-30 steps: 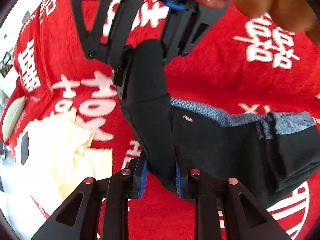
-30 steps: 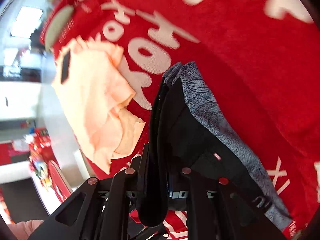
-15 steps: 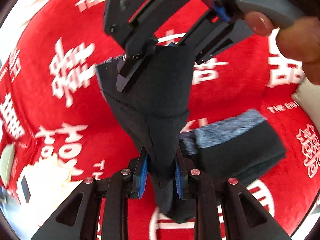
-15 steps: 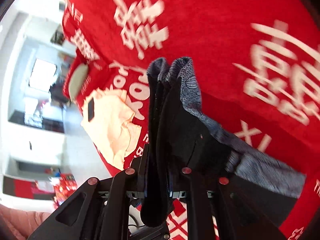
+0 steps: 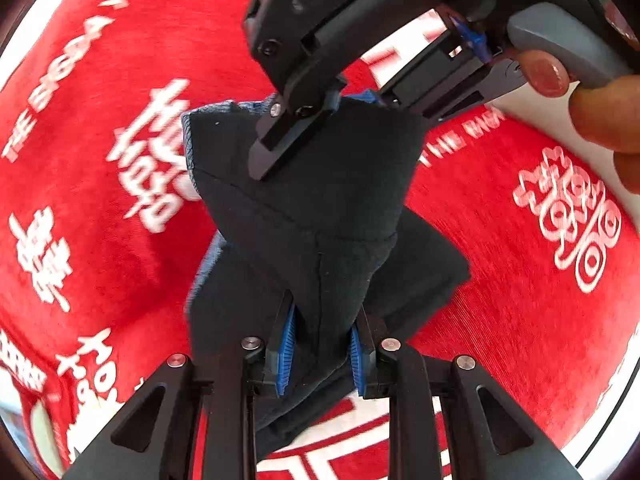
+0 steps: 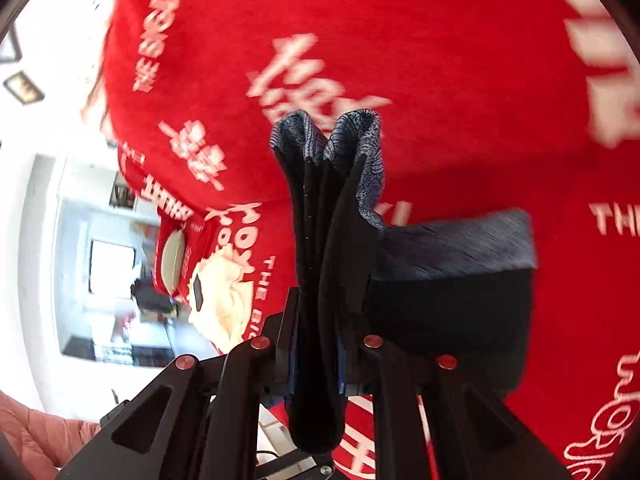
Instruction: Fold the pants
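The black pants (image 5: 320,216) with a grey-blue patterned waistband are folded into a thick bundle and held up above the red cloth (image 5: 520,300). My left gripper (image 5: 320,352) is shut on the near edge of the bundle. My right gripper (image 5: 304,120) is shut on the far edge, a hand on its handle. In the right wrist view the right gripper (image 6: 316,360) clamps several black layers (image 6: 320,264), with the waistband edge (image 6: 352,136) standing up and the rest of the pants (image 6: 452,292) hanging to the right.
The red cloth (image 6: 440,40) with white lettering covers the table. A crumpled cream garment (image 6: 220,292) lies on its far left part near a white-grey oval object (image 6: 172,264). A room shows beyond the table's left edge.
Both grippers have lifted the pants bundle and carried it across the cloth, away from the cream garment. The bundle has turned so its free part now hangs under the held edge.
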A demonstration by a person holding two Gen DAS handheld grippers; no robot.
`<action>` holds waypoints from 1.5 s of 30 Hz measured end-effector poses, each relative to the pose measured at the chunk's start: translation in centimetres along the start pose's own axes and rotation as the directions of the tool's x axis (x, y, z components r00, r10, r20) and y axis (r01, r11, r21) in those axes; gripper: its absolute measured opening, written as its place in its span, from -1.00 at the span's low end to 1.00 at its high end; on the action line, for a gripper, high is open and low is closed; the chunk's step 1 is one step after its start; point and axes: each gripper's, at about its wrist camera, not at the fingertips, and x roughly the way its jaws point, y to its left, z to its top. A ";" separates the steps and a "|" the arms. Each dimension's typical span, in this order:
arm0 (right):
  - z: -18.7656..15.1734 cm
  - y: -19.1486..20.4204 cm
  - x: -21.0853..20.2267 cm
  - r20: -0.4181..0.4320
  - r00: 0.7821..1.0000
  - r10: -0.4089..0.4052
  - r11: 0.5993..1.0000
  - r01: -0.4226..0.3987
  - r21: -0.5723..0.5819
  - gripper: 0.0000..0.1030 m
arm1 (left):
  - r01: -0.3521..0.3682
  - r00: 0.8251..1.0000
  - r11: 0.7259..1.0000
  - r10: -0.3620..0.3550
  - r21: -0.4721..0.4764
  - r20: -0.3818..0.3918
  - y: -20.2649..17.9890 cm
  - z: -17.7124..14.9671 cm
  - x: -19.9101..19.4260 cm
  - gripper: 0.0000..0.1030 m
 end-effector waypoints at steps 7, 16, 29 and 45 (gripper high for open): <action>-3.9 -10.2 2.1 0.003 1.000 -0.011 0.984 0.010 0.176 -0.71 | -0.002 0.994 0.995 0.013 0.101 -0.105 -3.7 -1.8 3.9 -0.36; -5.0 -11.7 2.5 0.009 0.998 -0.068 0.982 0.066 0.176 -0.56 | 0.059 0.991 0.998 -0.056 0.025 -0.118 -1.3 -3.4 2.1 0.28; -5.7 -5.1 -0.4 0.020 0.850 -0.526 0.850 0.526 0.017 -0.16 | 0.071 0.965 0.899 -0.172 -0.433 -0.199 10.9 -4.6 3.5 0.28; -9.2 -4.3 4.5 -0.043 0.840 -0.541 0.841 0.540 -0.024 -0.35 | 0.091 0.935 0.831 -0.261 -0.549 -0.241 11.3 -7.8 6.9 0.50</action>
